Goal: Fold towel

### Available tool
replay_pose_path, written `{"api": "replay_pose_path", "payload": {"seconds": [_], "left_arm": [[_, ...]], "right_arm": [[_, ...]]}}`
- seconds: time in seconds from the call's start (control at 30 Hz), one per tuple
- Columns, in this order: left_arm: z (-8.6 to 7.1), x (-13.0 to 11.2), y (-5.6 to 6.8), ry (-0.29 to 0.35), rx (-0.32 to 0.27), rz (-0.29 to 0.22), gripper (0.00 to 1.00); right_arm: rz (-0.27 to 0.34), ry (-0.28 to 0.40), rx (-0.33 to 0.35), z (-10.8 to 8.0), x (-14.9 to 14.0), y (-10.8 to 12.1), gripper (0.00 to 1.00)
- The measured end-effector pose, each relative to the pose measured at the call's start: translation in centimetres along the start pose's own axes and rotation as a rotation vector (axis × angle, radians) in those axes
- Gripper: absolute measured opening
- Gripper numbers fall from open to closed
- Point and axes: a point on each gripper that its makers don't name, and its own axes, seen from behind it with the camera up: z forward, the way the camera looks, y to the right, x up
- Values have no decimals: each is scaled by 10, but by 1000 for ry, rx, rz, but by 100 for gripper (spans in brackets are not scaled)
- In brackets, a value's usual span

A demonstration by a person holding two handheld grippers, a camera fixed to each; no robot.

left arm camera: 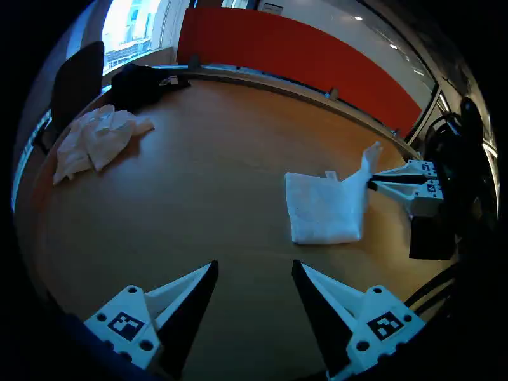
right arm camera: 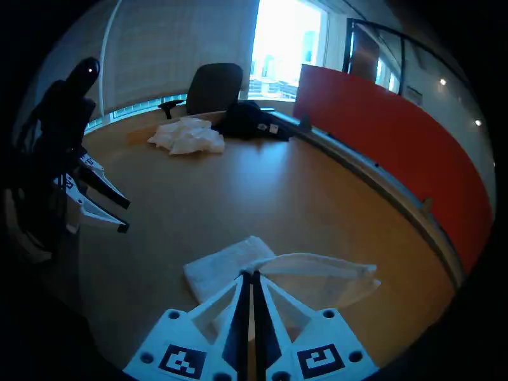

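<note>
Cloths lie crumpled in a white heap at the far left of the tabletop in the left gripper view. An office chair stands behind them and a dark bundle sits just beside them, toward the window. A red partition runs along the far edge. Nearer the middle, the left tool hovers over bare wood with its two fingers spread wide apart, holding nothing. To its right lies the towel, white and already doubled into a rough rectangle. It is flat on the tabletop except for its far right corner, which rises in a peak to the right tool. That tool's fingers are pressed together on the raised corner. The right gripper view agrees: the towel's edge is pinched between the tips and a fold of it drapes across in front.

The towel looks like terry: light, soft and limp, so whatever is lifted will likely sag and drag the rest along. It should grip easily without slipping, but a shallow pinch may catch only one layer and let the fold beneath fall open. The best hold, I judge, is at the corners and through all layers, with the left tool taking the neighbouring corner so the edge travels level.
</note>
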Motion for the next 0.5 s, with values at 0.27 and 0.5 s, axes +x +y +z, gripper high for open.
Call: {"api": "replay_pose_path", "payload": {"seconds": [0.27, 0.5], "left_arm": [[0, -5, -2, -3, -6, 4, 86], [1, -7, -4, -5, -9, 3, 86]], "right_arm": [[49, -62, 70, 52, -22, -41, 5], [110, -94, 103, 70, -35, -56, 5]]}}
